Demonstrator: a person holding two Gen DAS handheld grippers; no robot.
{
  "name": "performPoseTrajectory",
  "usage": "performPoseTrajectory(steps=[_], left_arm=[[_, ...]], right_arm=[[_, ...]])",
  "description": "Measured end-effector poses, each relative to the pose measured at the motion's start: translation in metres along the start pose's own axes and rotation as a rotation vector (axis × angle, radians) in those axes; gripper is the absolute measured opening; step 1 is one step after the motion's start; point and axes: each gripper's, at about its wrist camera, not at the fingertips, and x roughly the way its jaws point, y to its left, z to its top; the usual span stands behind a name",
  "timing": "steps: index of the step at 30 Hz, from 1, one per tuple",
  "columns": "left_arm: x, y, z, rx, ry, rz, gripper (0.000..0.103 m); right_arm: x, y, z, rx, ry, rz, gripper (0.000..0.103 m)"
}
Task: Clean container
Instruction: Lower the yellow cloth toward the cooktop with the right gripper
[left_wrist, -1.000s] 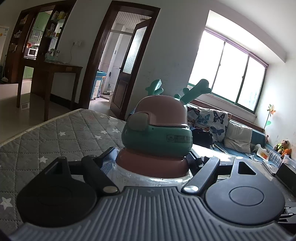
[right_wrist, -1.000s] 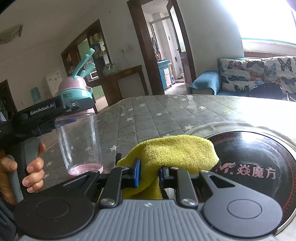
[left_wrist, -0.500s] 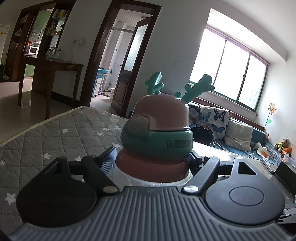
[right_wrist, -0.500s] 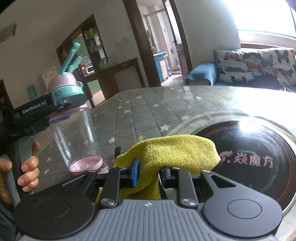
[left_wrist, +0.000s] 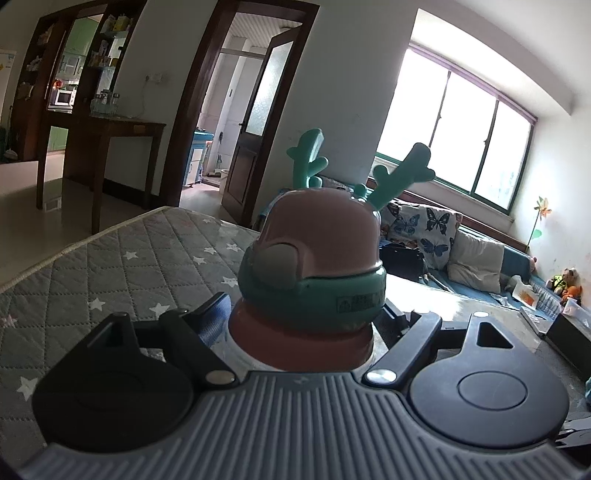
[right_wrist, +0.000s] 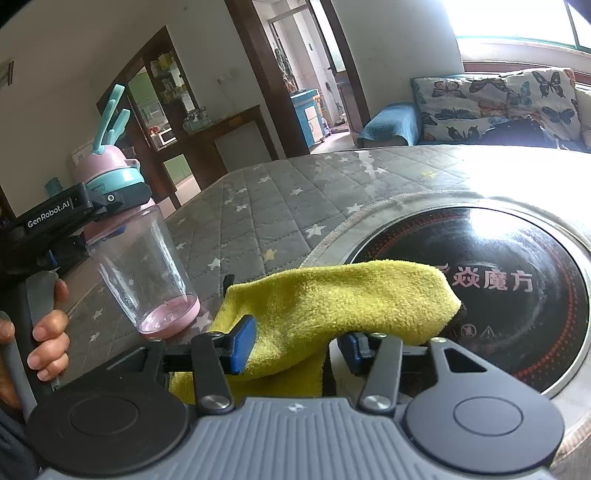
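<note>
Gripping: left gripper (right_wrist: 110, 206) clamps the clear plastic bottle with pink antlered lid (right_wrist: 136, 258) at its neck, lifted off the grey star-quilted surface (right_wrist: 258, 206)
Loosening: right gripper (right_wrist: 295, 347), jaws just been widening, yellow fluffy cloth (right_wrist: 332, 306) draped between them over the round black cooktop's (right_wrist: 517, 302) near edge

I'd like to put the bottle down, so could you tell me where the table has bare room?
The quilted star cover is bare from the bottle back to its far edge. It is crowded nearer the right gripper: the yellow cloth overlaps the round black cooktop.
</note>
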Motion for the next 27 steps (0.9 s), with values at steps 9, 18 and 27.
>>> performPoseTrajectory(steps=[9, 18, 27], left_arm=[[-0.005, -0.010, -0.001, 0.025, -0.002, -0.007, 0.089], [-0.005, -0.014, -0.003, 0.026, 0.009, -0.011, 0.089], [0.003, -0.012, -0.001, 0.024, 0.023, 0.001, 0.089]], right_arm=[[-0.008, -0.003, -0.006, 0.015, -0.009, 0.002, 0.062], [-0.013, -0.003, -0.008, 0.029, -0.016, -0.006, 0.063], [-0.012, -0.002, -0.008, 0.027, -0.027, 0.004, 0.064]])
